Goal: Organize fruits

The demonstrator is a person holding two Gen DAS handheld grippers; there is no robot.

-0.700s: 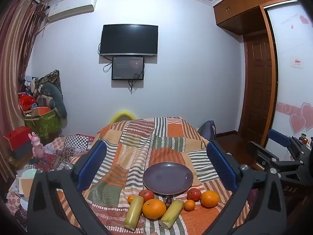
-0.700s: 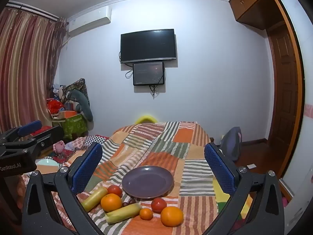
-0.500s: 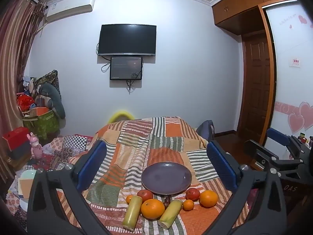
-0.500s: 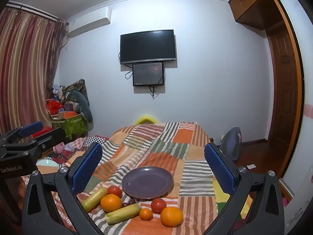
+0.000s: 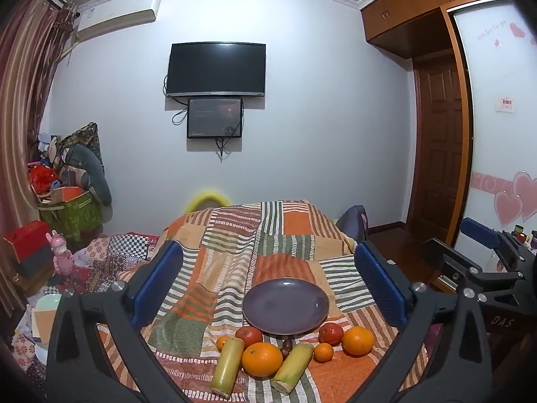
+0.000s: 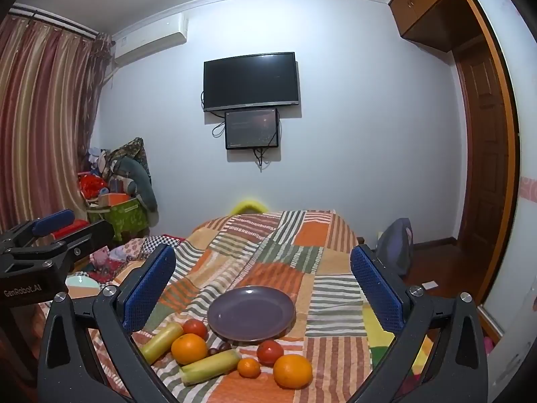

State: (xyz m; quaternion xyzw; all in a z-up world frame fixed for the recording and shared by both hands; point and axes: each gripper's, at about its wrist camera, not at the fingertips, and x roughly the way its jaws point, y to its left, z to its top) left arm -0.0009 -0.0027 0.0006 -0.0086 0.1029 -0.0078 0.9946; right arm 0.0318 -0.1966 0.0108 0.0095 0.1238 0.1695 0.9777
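Both my left gripper (image 5: 268, 282) and right gripper (image 6: 261, 278) gape fully wide, holding nothing, above the fruits (image 5: 261, 359) lying just before the bare purple plate (image 5: 285, 305) on the striped bed cover (image 5: 235, 235).

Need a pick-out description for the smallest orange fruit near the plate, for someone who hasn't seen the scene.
Start at the purple plate on the striped patchwork blanket; the fruit lies in a row along its near edge. Toward the right end of that row, the small orange sits between a yellow-green stalk piece and a big orange, just in front of a red fruit. It is far smaller than the big oranges.
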